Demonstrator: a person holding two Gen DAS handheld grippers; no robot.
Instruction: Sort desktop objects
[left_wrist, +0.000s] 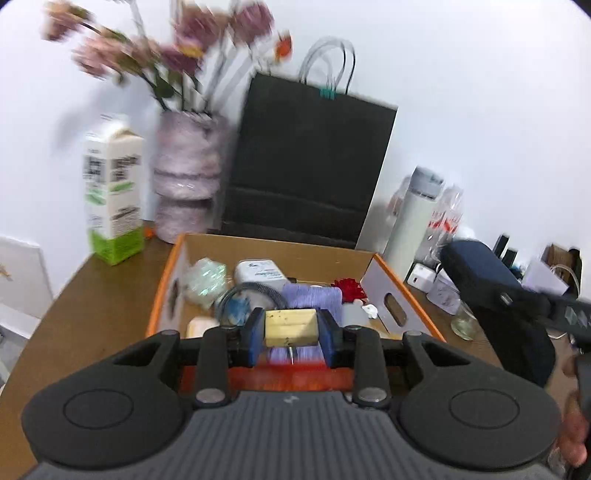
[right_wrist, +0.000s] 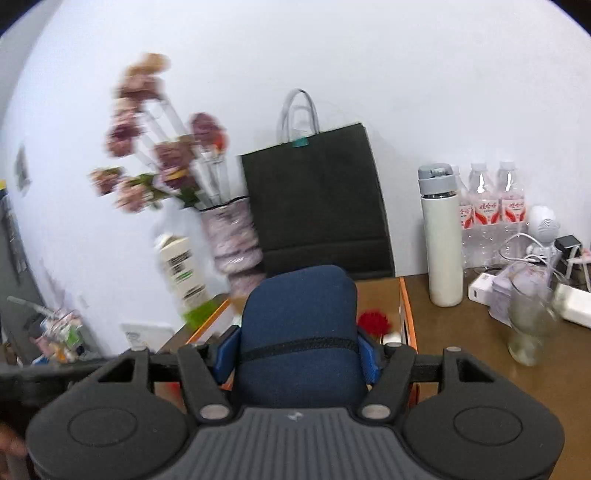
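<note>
Both sets of jaws are loaded. On my left gripper (left_wrist: 291, 328) the blue pads pinch a small pale wooden block (left_wrist: 291, 326) from either side, clenched firmly on it. On my right gripper (right_wrist: 299, 354) the pads stand much wider, grasping a dark blue zipped pouch (right_wrist: 299, 325) that fills the whole gap.

Just beyond the block, the left view looks down into an orange-edged cardboard box (left_wrist: 400, 291) on the brown desk (left_wrist: 96, 306). It already holds a lilac cloth, a white adapter, a coiled cable, a crumpled clear wrapper and a red bow (left_wrist: 349, 286). From the left camera the pouch shows at the right, above the desk beside the box's right wall.

I judge I am mid-carry on two items at once, both lifted and neither set down yet. The next move calls for bringing each one over the box, or wherever its group belongs, lowering it clear of the contents, and only then easing the pads apart. The block is small and could snag on the cable.

Farther back stand a milk carton (left_wrist: 112, 192), a vase of pink flowers (left_wrist: 186, 177) and a black paper bag (left_wrist: 306, 166) against the wall. To the right are a white flask (right_wrist: 441, 236), water bottles (right_wrist: 493, 206) and a glass (right_wrist: 528, 325).
</note>
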